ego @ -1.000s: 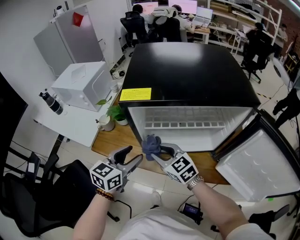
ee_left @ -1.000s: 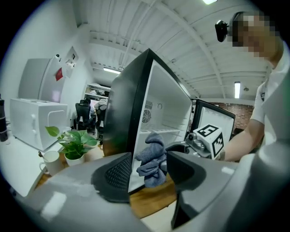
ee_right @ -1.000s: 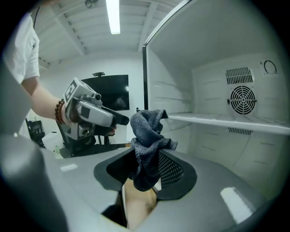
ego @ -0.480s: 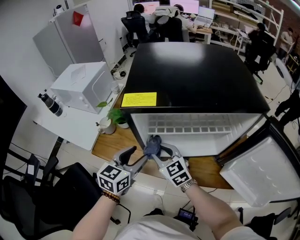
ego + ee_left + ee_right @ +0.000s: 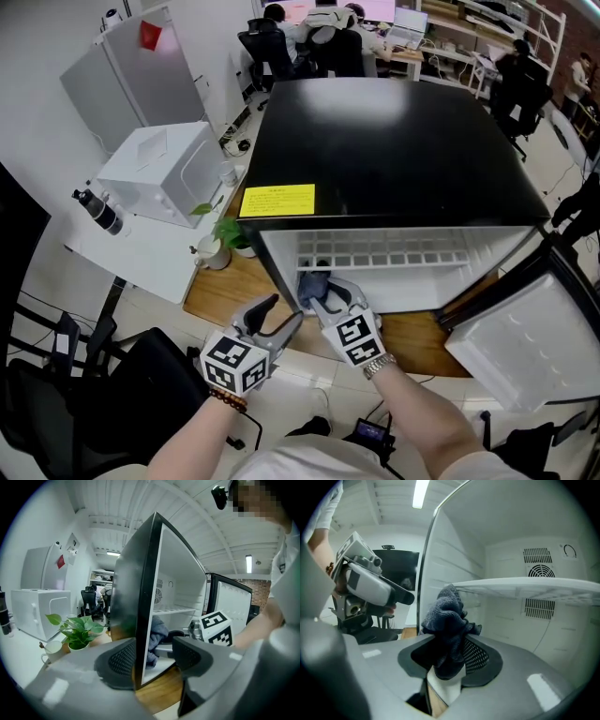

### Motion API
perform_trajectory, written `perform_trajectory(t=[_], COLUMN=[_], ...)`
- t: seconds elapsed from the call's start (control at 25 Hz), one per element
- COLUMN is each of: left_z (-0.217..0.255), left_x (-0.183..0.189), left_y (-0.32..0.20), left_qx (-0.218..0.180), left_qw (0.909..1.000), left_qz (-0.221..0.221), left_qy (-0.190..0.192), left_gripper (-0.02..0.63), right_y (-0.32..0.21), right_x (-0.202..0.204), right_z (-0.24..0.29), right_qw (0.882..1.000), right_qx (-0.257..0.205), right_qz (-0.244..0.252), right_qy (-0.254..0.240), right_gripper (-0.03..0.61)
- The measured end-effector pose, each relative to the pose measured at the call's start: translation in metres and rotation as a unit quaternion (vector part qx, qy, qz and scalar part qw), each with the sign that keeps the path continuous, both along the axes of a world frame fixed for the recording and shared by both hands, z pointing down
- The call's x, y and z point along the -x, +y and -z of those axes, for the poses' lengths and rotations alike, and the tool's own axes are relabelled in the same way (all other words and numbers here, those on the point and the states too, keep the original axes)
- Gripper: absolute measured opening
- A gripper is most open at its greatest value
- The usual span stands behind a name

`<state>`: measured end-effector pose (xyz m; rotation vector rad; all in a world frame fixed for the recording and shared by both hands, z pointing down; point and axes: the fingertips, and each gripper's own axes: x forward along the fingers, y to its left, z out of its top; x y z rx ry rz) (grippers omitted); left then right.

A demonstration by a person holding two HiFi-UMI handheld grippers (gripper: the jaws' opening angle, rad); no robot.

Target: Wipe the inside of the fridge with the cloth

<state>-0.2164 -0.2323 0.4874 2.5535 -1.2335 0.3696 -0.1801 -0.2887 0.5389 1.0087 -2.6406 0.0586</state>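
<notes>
Right gripper is clamped on the dark blue-grey terry cloth. The cloth is bunched between the jaws and sticks out past the tips, just inside the open black fridge with a white interior, at its left front under the white shelf. Left gripper has its jaws apart, gripping nothing, just beside the fridge's left wall edge. The white-lined door is swung open at right.

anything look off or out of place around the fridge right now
Nothing stands out. The fridge stands with its door swung open, the shelf inside sits level, and no spill or damage shows. The bunched cloth is gripped in the right tongs at the opening; the left tongs are open, gripping nothing.
</notes>
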Motion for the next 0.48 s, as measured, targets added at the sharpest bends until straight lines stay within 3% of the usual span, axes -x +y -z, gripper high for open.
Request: perform_trajectory(t=[0.48], left_z=[0.001], left_x=[0.003], left_y=[-0.01], left_qx=[-0.011], left_qw=[0.9996], left_qz=[0.025], left_qy=[-0.002], left_gripper=[0.256], right_y=[-0.061], right_x=[-0.002], right_z=[-0.013], right_qw=[0.998], right_qx=[-0.008], right_qz=[-0.069], right_qy=[-0.009], right_gripper=[0.137])
